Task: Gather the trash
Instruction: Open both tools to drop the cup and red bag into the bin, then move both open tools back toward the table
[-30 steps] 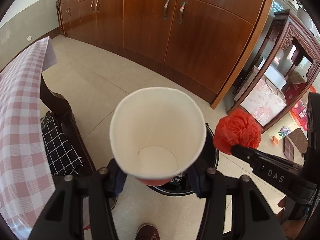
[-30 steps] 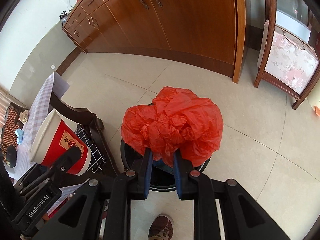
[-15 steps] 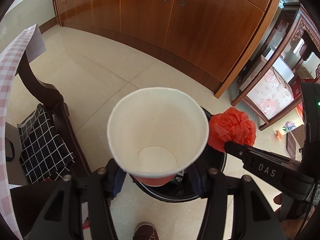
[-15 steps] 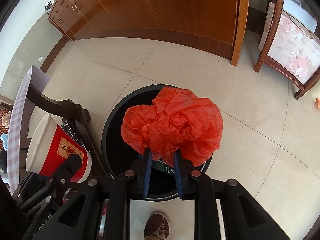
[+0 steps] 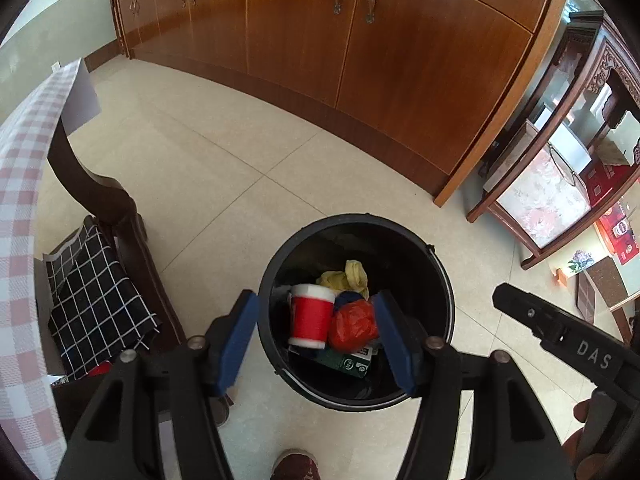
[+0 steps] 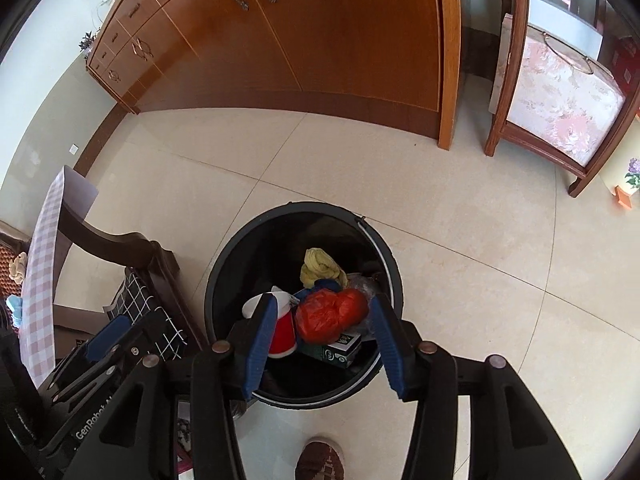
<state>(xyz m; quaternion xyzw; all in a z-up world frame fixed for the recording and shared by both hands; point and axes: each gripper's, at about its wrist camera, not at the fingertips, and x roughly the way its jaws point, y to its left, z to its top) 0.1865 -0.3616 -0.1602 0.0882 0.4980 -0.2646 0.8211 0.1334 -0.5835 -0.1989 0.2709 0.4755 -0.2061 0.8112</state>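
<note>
Both grippers hang over a black bin [image 5: 436, 264], and both sets of jaws are opening with nothing between the pads. On the casing of the right gripper [image 6: 322, 344], seen from the left wrist, white letters read "DAS"; the left gripper's body, low at the left of the right wrist view, carries "GenRobot" with the rest cut off. The left gripper [image 5: 316, 340] shows blue pads spread wide — one outside the bin's near-left rim, one over its inside.

Beyond the left fingers, down in the bin, lies a red paper cup [image 5: 310, 316] with a white rim, tipped on its side, blurred. Touching it on the right is a crumpled red plastic bag [image 5: 352, 326]. Under both sits a dark green carton [image 5: 348, 362] with a small round mark; its print is too small to read. Farther in lie a yellow crumpled rag [image 5: 346, 278] and something blue, partly hidden.

The bin's mouth is round and stands open, with bare floor to its right and beyond. A person's shoe [image 6: 320, 460] shows at the near edge. Left of the fingers, close to the bin, stands a dark wooden chair [image 5: 100, 196] with a black-and-white checked cushion [image 5: 96, 296], and past it a pink checked tablecloth [image 5: 20, 184].

The floor [image 5: 224, 160] is pale beige tile with thin joints. Farther off runs a long brown wooden cabinet [image 5: 360, 60] with metal handles, and to the right a carved wooden stand [image 6: 560, 92] holding a flowered box.
</note>
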